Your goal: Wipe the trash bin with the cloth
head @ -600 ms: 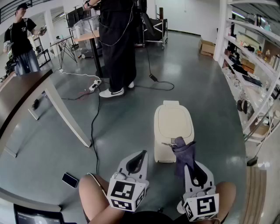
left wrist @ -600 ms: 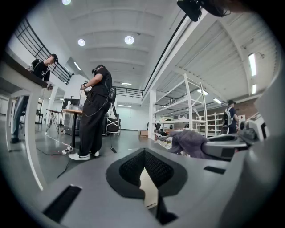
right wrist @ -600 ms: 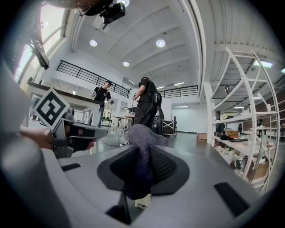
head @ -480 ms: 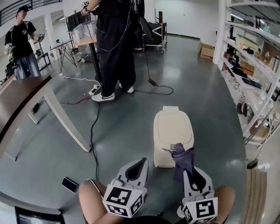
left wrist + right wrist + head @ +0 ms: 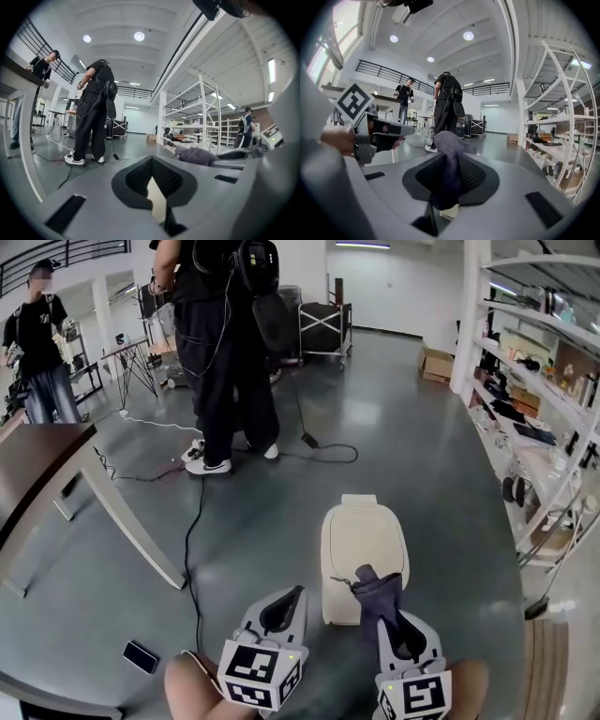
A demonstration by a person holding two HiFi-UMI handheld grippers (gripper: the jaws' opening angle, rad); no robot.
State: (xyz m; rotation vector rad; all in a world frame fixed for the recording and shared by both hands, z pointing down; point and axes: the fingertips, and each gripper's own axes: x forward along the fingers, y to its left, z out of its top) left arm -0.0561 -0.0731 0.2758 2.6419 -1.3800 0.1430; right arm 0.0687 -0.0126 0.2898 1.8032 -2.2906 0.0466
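Observation:
A cream trash bin [image 5: 362, 529] with its lid down stands on the grey floor just ahead of me. My right gripper [image 5: 382, 607] is shut on a purple cloth [image 5: 373, 591], which bunches up over the bin's near edge. In the right gripper view the cloth [image 5: 449, 157] fills the jaws of that gripper [image 5: 451, 165]. My left gripper [image 5: 292, 594] hovers left of the bin's near corner, shut and holding nothing. In the left gripper view its pads [image 5: 136, 180] meet, with a cream sliver of the bin [image 5: 157, 202] showing below them.
A person in black [image 5: 225, 352] stands ahead on the left, with cables [image 5: 190, 521] trailing across the floor. A phone [image 5: 141, 655] lies on the floor at lower left. A table [image 5: 37, 474] stands at the left, shelves [image 5: 544, 427] line the right, and another person [image 5: 39, 343] is far left.
The view has swung a little, so the bin and both grippers sit slightly further left and lower. The person in black has stepped farther off. The cloth stays in the right gripper.

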